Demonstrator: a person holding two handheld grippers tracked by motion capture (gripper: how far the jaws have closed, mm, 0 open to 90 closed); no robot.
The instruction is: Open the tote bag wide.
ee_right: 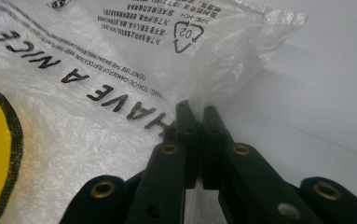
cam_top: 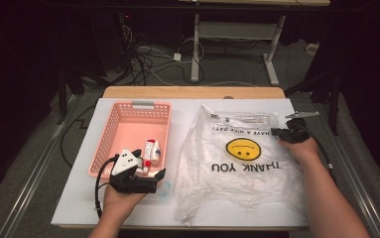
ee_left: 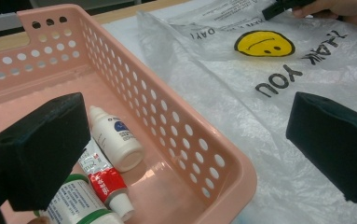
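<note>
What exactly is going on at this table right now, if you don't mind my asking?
A person works with a tool in each hand. The right tool is shut on the edge of a clear plastic bag printed with a smiley face, lying flat on the white table. The left tool is open, held over the near corner of a pink basket that holds a few small bottles. Nothing is in the bag as far as can be seen.

A: Item: plastic bag (cam_top: 237, 163), translucent white, crinkled, printed with a yellow smiley and "THANK YOU / HAVE A NICE DAY".

B: Pose?

A: Lying flat and spread out. Its edge (ee_right: 199, 88) is pinched between the closed jaws of the right gripper (ee_right: 196, 114), the rest fanning ahead and left of them.
</note>
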